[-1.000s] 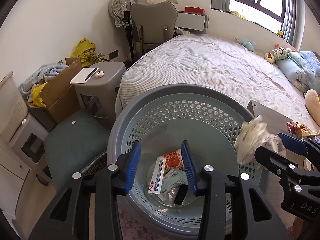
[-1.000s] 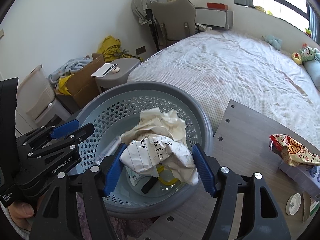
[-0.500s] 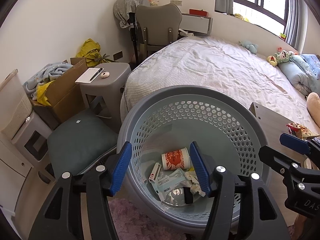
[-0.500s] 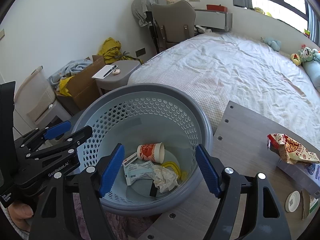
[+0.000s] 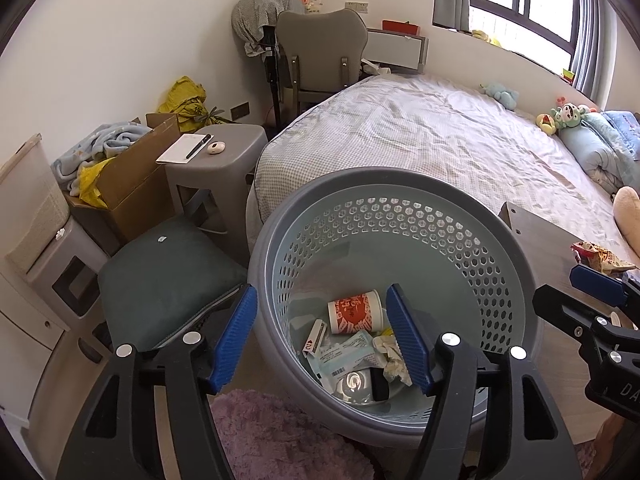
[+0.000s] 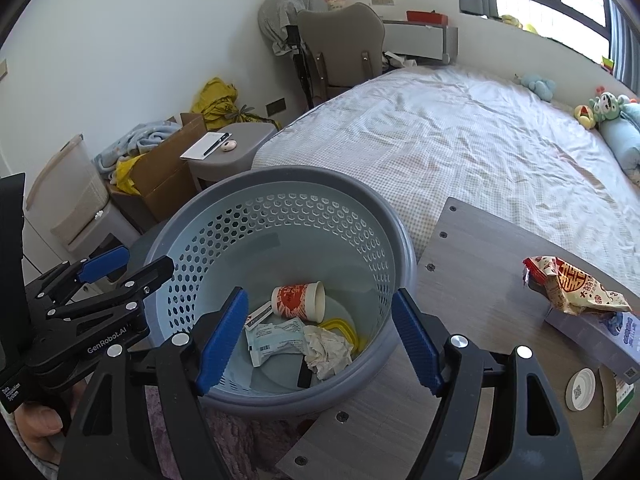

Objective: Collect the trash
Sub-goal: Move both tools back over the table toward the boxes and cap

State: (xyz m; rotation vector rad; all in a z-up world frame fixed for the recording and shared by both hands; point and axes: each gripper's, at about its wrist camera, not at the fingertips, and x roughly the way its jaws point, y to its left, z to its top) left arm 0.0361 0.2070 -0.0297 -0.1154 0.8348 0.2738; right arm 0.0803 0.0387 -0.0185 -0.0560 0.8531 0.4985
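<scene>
Left claw (image 5: 322, 336) tilted down over the grey basket (image 5: 280, 240), jaws opening, nothing between them, right claw (image 6: 320, 338) likewise angled down, spread wide and empty, crumpled paper (image 6: 328, 350) lying in the basket beside a paper cup (image 6: 298, 300), dark object under the paper hard to identify, snack wrapper (image 6: 568, 284) on the counter (image 6: 480, 280), bed (image 6: 460, 140) beyond.

The basket (image 6: 402, 240) is smooth plastic with a slight sheen, grey rim and pale perforated wall. Inside there's a crumpled paper wad (image 6: 326, 350), a printed paper cup (image 6: 298, 298) and a glossy plastic wrapper (image 6: 272, 340). The bench (image 6: 480, 280) is matt grey wood-grain with metal screw heads. Snack bag (image 6: 568, 290) looks like crinkly shiny film. Bed sheet (image 6: 460, 140) is rumpled checked cloth, and the rug (image 5: 276, 436) is fuzzy pink pile.
</scene>
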